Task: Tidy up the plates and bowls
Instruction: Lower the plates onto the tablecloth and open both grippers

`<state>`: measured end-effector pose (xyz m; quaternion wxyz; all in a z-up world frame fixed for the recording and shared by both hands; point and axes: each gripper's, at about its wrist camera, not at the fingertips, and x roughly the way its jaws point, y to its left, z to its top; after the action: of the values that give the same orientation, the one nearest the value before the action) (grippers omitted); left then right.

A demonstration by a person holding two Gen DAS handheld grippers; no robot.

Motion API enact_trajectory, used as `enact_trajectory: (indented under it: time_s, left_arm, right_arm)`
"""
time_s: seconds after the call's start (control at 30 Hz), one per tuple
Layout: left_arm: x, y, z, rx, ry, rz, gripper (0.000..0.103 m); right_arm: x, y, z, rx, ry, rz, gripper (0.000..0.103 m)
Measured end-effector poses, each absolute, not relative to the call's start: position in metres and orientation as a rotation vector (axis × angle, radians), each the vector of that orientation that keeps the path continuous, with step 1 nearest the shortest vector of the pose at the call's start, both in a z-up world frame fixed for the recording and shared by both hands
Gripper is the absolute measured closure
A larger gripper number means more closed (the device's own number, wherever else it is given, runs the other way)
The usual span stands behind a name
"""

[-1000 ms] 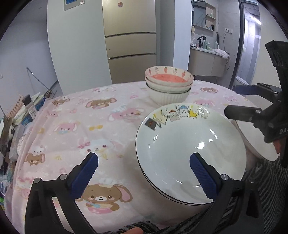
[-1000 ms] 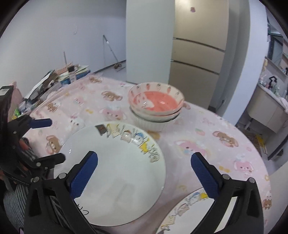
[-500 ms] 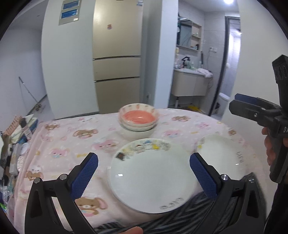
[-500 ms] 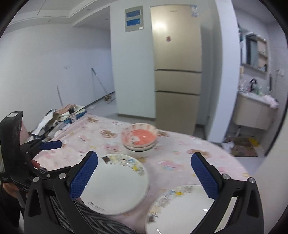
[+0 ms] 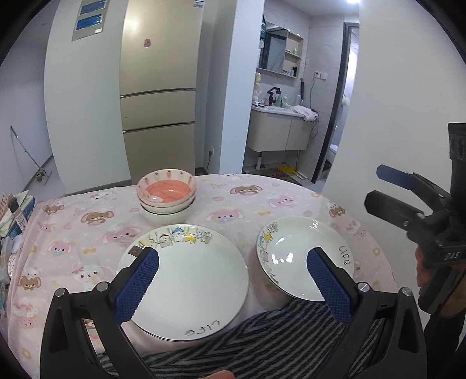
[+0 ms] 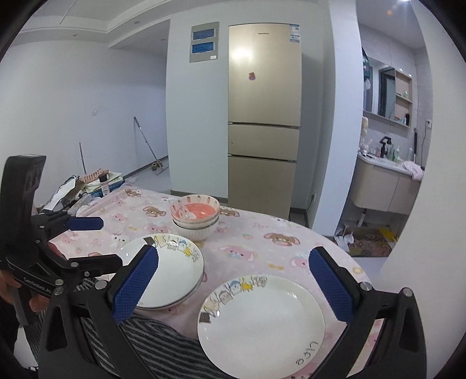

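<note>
Left wrist view: two plates (image 5: pixel 186 277) lie before stacked bowls (image 5: pixel 166 196).

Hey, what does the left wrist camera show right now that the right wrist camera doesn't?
Only the left wrist view shows the open right gripper from the side and the dark doorway beside the sink.

Only the right wrist view shows the open left gripper from the side and the ceiling.

Both show the stack of bowls with the pink one on top, the left plate, the right plate, the pink tablecloth, the fridge and the bathroom sink cabinet.
</note>
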<state>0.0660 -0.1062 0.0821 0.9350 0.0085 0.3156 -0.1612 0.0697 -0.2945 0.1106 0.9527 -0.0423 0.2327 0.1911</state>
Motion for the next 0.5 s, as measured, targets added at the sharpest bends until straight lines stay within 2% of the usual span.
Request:
enact_trajectory:
  time_s: [0.3,0.5]
  left_arm:
    - [0.067,-0.14,0.071,0.034,0.699,-0.361,0.0]
    - [0.076,-0.163,0.047,0.013,0.81,-0.386,0.0]
  right_arm:
    - [0.062,-0.318,0.092,-0.072,0.475,0.357,0.0]
    - [0.063,-0.335,0.075,-0.107,0.51,0.308,0.0]
